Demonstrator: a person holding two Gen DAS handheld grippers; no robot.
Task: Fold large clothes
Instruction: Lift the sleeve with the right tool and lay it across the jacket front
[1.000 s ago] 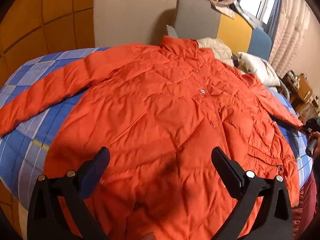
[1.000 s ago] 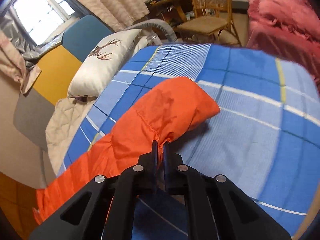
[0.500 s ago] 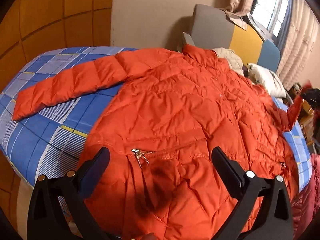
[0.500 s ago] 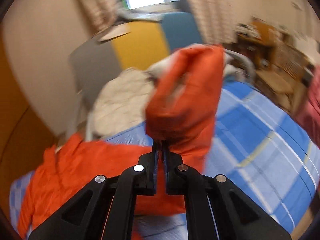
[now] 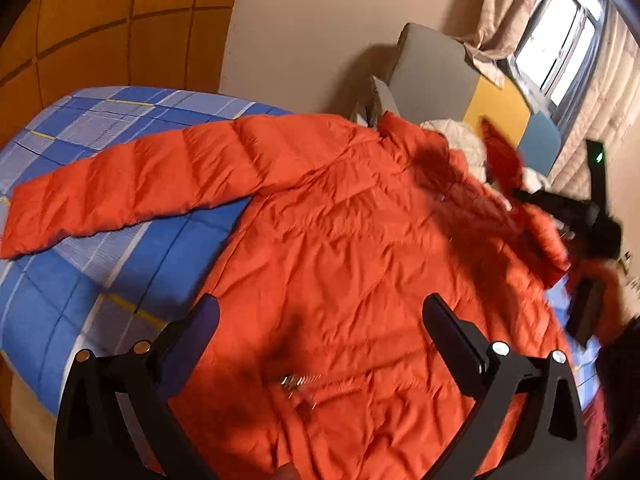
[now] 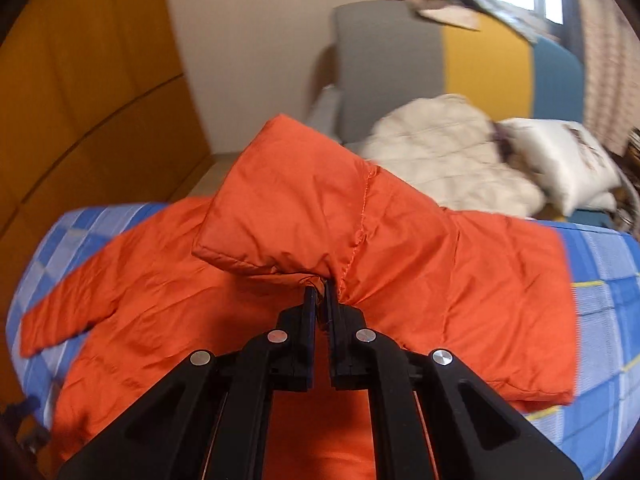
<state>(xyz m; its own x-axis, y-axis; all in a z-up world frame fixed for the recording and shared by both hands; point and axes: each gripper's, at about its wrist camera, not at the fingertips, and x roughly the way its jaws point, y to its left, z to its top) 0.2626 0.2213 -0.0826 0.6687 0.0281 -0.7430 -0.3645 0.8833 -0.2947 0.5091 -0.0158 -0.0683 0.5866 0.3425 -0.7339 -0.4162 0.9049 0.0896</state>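
An orange puffer jacket (image 5: 340, 248) lies spread front-up on a blue checked bed (image 5: 80, 280). One sleeve (image 5: 120, 192) stretches out flat to the left. My left gripper (image 5: 320, 320) is open and empty, hovering over the jacket's lower hem near a zipper pull (image 5: 292, 382). My right gripper (image 6: 320, 296) is shut on the cuff end of the other sleeve (image 6: 304, 216) and holds it lifted over the jacket's body (image 6: 160, 300). In the left wrist view the right gripper (image 5: 560, 204) shows blurred at the right, with the raised sleeve end (image 5: 500, 156) above it.
A grey, yellow and blue headboard (image 6: 440, 60) stands at the far side of the bed. A cream quilted garment (image 6: 448, 160) and a white pillow (image 6: 560, 160) lie by it. An orange panelled wall (image 5: 100, 20) is on the left, a window (image 5: 560, 40) on the right.
My right gripper has lifted the sleeve off the bed and carried it in over the jacket's body. My left gripper has shifted left along the hem, still open.
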